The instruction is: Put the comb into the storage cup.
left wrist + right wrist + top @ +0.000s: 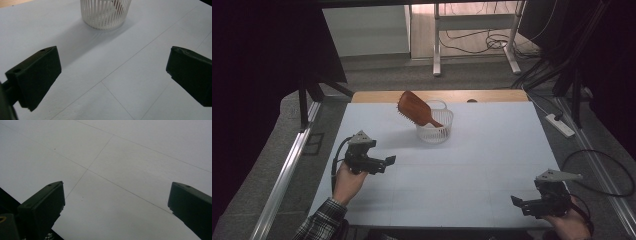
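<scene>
A brown wooden hairbrush (pixel 414 108) stands tilted in a white slatted basket (pixel 435 128) at the back middle of the table, its head leaning out to the left over the rim. The basket (pixel 105 12) shows ahead in the left gripper view, with a bit of the brush handle behind its slats. My left gripper (pixel 384 162) hovers open at the table's left, its jaws wide apart and nothing between them, a little in front and left of the basket. My right gripper (pixel 522 204) is open near the front right edge, over bare table.
The white table top (pixel 482 150) has a wooden strip (pixel 462 95) along its far edge. A metal rail (pixel 287 170) runs along the left side. Cables and a power strip (pixel 560 125) lie on the floor at the right. A desk frame (pixel 474 30) stands behind.
</scene>
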`<state>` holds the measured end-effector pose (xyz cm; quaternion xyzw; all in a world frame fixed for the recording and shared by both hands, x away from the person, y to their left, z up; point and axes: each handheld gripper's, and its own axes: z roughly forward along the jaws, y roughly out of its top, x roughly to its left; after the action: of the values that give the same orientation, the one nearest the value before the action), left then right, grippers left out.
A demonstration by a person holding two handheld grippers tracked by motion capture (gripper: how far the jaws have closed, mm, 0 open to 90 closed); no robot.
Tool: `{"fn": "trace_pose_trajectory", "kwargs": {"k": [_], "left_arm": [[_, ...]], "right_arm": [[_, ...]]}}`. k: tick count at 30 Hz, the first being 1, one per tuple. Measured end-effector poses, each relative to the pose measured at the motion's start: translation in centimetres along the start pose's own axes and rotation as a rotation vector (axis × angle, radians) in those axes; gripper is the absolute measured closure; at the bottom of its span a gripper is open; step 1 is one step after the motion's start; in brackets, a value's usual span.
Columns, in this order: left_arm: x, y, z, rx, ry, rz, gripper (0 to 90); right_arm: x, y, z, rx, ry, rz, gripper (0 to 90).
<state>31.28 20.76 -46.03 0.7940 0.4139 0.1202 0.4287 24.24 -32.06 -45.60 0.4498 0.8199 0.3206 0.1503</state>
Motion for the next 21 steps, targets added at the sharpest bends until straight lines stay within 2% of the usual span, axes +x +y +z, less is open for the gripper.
{"fn": "trace_pose_trajectory", "kwargs": {"k": [12, 21], "left_arm": [[-0.2, -1.1, -1.0, 0.011, 0.02, -0.001, 0.0], [-0.2, -1.9, -1.7, 0.015, 0.03, -0.021, 0.0]], "right_arm": [[0.0, 0.0, 0.0, 0.002, 0.0, -0.003, 1.1], [0.0, 0.0, 0.0, 0.001, 0.0, -0.004, 1.1]]}}
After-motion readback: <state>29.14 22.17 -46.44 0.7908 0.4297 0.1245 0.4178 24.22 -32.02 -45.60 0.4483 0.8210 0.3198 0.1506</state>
